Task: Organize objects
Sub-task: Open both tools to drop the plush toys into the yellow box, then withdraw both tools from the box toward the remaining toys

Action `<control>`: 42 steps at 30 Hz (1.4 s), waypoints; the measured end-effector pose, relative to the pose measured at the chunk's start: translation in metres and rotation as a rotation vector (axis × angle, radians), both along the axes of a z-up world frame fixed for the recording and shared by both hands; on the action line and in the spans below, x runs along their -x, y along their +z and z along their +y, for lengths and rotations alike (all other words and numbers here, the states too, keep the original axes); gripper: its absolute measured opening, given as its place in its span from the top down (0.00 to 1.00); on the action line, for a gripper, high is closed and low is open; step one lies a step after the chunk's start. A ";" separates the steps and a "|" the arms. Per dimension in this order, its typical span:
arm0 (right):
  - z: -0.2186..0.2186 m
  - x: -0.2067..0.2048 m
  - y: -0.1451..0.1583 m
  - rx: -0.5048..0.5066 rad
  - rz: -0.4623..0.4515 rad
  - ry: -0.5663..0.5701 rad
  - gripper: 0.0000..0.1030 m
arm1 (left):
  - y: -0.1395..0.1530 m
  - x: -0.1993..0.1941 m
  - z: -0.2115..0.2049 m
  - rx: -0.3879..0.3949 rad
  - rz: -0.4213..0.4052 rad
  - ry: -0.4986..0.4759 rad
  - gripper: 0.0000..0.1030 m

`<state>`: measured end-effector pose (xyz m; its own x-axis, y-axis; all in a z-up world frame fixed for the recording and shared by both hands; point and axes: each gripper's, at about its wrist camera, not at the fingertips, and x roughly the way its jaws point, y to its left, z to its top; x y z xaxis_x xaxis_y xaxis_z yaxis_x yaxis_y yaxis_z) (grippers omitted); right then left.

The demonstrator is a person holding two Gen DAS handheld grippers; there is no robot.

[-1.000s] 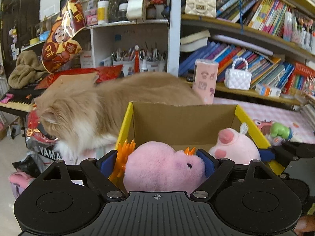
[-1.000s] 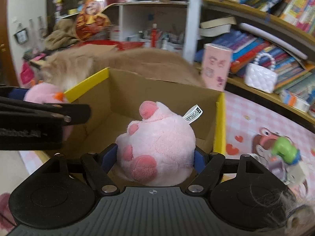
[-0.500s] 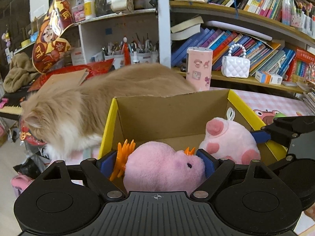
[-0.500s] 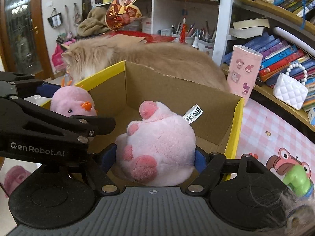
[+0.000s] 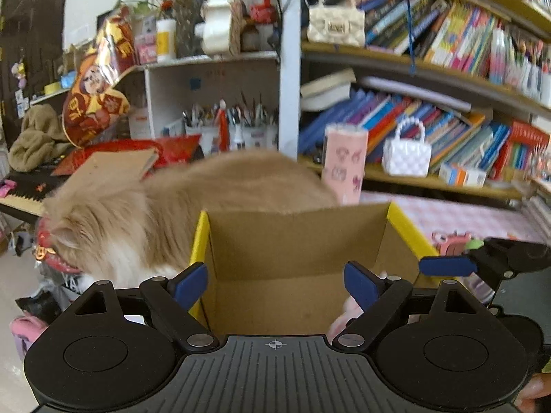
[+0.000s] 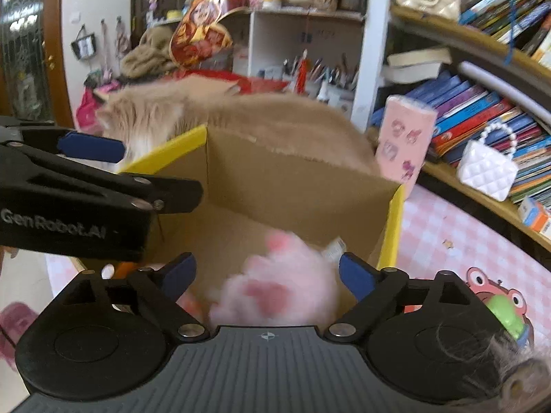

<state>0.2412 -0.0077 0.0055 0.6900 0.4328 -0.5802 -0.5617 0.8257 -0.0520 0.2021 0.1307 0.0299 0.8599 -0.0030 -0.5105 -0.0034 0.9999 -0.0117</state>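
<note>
Cardboard box [image 5: 296,241]: matt brown corrugated paper inside, yellow edges. Pink plush toy [image 6: 275,292]: fuzzy cloth, blurred. Left hand-held gripper [image 5: 275,280]: matt black plastic, ribbed body, blue pads, metal rivets. Cat [image 5: 144,213] at 10 o'clock: long soft fur. White handbag [image 5: 406,153] at 2 o'clock: glossy, quilted.

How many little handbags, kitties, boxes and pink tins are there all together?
Handbags: 2, the cream handbag and the white handbag
Cat: 1
Cardboard box: 1
Pink tin: 1
Total: 5
</note>
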 end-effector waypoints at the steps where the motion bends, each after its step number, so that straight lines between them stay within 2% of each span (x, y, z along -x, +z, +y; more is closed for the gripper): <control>1: -0.001 0.002 0.004 -0.006 -0.012 -0.019 0.13 | 0.004 0.004 0.002 0.009 -0.011 0.005 0.14; 9: -0.013 0.038 0.033 -0.067 -0.087 -0.133 0.13 | 0.022 0.040 0.018 0.048 -0.063 0.006 0.14; 15: -0.015 0.073 0.039 -0.077 -0.078 -0.220 0.13 | 0.019 0.068 0.029 0.059 -0.064 -0.004 0.13; 19: -0.011 0.098 0.033 -0.077 -0.054 -0.311 0.13 | 0.012 0.090 0.034 0.043 -0.057 0.023 0.09; 24: -0.005 0.135 0.022 -0.074 -0.013 -0.393 0.13 | 0.001 0.119 0.041 0.036 -0.012 0.016 0.09; 30: 0.004 0.175 0.010 -0.061 0.021 -0.426 0.13 | -0.014 0.153 0.049 0.036 0.038 0.013 0.09; 42: 0.004 0.224 -0.007 -0.009 0.070 -0.544 0.13 | -0.035 0.186 0.048 0.005 0.128 0.011 0.08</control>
